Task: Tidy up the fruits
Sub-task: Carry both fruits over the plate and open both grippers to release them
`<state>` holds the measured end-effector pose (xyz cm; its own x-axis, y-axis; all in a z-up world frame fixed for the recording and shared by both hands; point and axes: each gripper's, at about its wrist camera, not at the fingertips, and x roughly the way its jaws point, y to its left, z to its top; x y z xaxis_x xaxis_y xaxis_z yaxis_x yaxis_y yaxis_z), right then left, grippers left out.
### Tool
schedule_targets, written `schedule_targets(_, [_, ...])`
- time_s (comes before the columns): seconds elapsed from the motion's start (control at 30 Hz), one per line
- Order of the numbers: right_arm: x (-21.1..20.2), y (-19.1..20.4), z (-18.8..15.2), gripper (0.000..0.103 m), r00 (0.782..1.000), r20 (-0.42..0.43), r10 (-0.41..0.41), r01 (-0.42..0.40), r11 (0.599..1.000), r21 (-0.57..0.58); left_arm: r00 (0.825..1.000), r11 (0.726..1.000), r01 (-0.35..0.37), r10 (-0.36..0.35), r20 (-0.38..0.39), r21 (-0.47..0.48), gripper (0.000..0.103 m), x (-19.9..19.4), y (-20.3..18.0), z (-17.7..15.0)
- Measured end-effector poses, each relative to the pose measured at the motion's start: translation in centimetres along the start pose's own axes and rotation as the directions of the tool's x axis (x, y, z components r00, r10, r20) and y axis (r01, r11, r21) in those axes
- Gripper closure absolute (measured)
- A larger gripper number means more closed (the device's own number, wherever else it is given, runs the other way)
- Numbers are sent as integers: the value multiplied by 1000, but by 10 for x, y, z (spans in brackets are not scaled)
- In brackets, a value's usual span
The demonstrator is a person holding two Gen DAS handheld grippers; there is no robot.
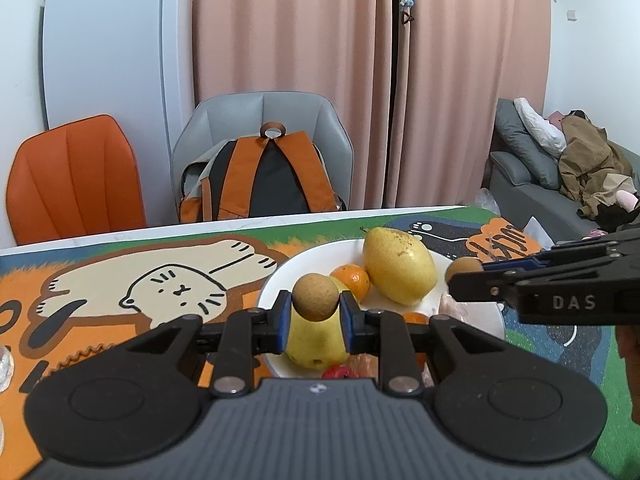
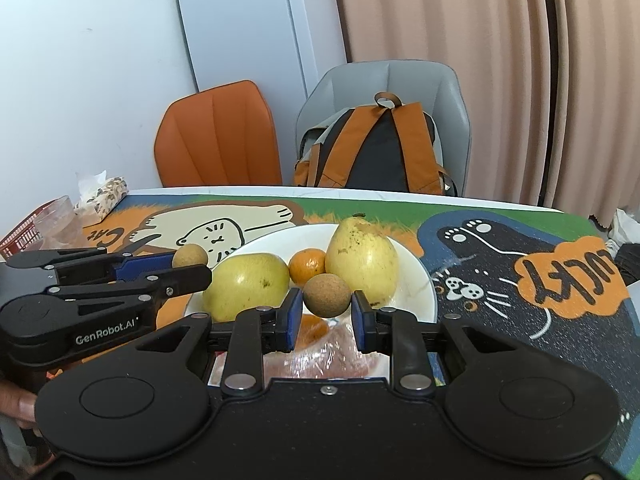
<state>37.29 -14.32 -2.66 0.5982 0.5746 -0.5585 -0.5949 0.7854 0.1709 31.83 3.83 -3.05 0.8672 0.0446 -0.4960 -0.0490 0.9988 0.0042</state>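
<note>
A white plate [image 1: 276, 280] [image 2: 420, 276] on the cartoon mat holds two yellow pears [image 1: 400, 266] [image 2: 362, 262], a second pear [image 2: 245, 286] [image 1: 314, 340] and a small orange [image 1: 352, 280] [image 2: 307, 266]. My left gripper [image 1: 315, 312] [image 2: 192, 266] is shut on a small brown round fruit [image 1: 315, 296] [image 2: 190, 256] above the plate's left side. My right gripper [image 2: 326, 310] [image 1: 464, 276] is shut on another small brown round fruit [image 2: 327, 294] [image 1: 464, 268] above the plate's near right part.
A plastic bag with reddish fruit [image 2: 332, 352] and another orange [image 2: 310, 330] lie at the plate's near edge. A red basket [image 2: 24, 232] and tissue pack [image 2: 106, 192] stand at the left. An orange chair [image 1: 76, 176] and a grey chair with backpack [image 1: 264, 176] are behind the table.
</note>
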Motion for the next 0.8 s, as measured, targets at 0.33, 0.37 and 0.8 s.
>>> schedule_targets(0.33, [13, -5, 2, 66, 1000, 6, 3, -3, 1000, 16, 1000, 1000, 16, -16, 3, 3, 79, 13, -1, 5])
schedule_targets(0.37, [13, -6, 1, 67, 1000, 6, 2, -2, 1000, 23, 1000, 1000, 19, -19, 4, 4, 79, 13, -2, 5])
schedule_targets(0.8, [-7, -24, -13, 62, 1000, 14, -23, 22, 997, 70, 998, 998, 58, -58, 2, 26, 79, 23, -22, 12])
